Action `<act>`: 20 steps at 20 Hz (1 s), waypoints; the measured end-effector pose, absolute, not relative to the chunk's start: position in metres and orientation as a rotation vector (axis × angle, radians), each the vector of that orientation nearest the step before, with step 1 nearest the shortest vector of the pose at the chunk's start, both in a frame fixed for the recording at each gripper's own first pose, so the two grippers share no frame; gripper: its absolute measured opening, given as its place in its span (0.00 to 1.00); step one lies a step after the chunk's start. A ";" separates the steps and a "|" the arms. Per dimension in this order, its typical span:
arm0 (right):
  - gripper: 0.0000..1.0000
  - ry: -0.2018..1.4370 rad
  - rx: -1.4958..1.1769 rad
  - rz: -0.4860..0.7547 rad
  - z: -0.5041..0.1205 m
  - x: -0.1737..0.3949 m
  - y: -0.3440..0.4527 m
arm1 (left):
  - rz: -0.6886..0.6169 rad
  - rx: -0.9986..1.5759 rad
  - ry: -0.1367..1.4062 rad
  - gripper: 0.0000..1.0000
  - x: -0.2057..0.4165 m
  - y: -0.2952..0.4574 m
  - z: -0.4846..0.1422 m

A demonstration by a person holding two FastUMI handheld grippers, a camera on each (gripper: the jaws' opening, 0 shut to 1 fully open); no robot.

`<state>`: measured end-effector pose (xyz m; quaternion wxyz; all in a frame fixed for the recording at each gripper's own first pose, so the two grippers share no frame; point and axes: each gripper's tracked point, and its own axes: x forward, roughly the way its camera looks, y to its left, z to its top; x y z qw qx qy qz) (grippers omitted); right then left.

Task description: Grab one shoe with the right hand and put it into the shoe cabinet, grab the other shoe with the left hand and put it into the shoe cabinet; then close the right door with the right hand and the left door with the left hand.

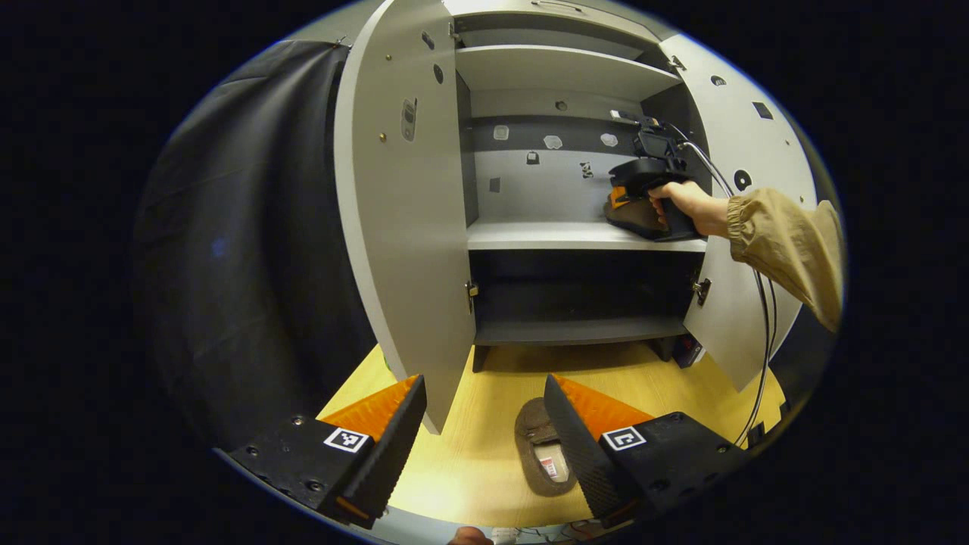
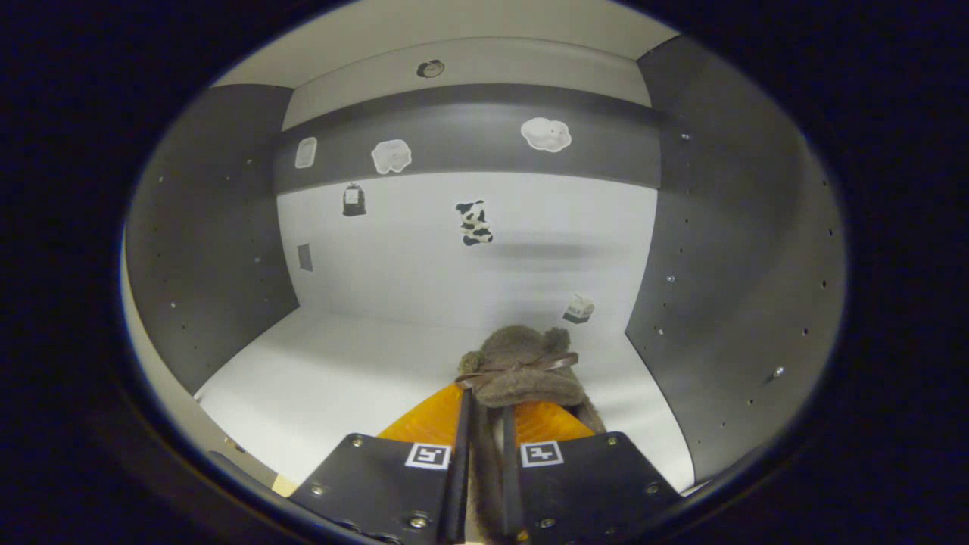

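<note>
Both doors (image 1: 401, 227) of the cabinet (image 1: 564, 68) stand open. Right claw (image 2: 484, 424) pinches one shoe (image 2: 522, 375) on the middle shelf (image 2: 333, 378). Left claw (image 1: 484, 420) is spread wide above the other shoe (image 1: 541, 454) on the surface (image 1: 469, 454).

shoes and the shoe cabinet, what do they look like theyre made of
Shoe in the right gripper: the shoe looks like brown fuzzy fleece or faux fur, matte and nappy, with a smooth ribbon-like bow.
Shoe on the floor: same brown fuzzy rim; the insole looks paler.
Shoe cabinet: likely laminated board, smooth matte grey panels with drilled shelf-pin holes.
</note>
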<state>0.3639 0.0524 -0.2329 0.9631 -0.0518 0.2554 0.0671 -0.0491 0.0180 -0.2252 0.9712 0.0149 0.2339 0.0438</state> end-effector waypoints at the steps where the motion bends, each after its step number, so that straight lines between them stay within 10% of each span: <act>1: 0.19 0.517 -0.114 0.135 -0.229 0.357 0.051 | 0.081 0.029 0.478 0.96 -0.048 0.017 -0.230; 20: 0.19 0.219 -0.012 0.200 -0.016 0.164 0.035 | -0.095 0.053 0.830 0.97 -0.053 -0.016 -0.444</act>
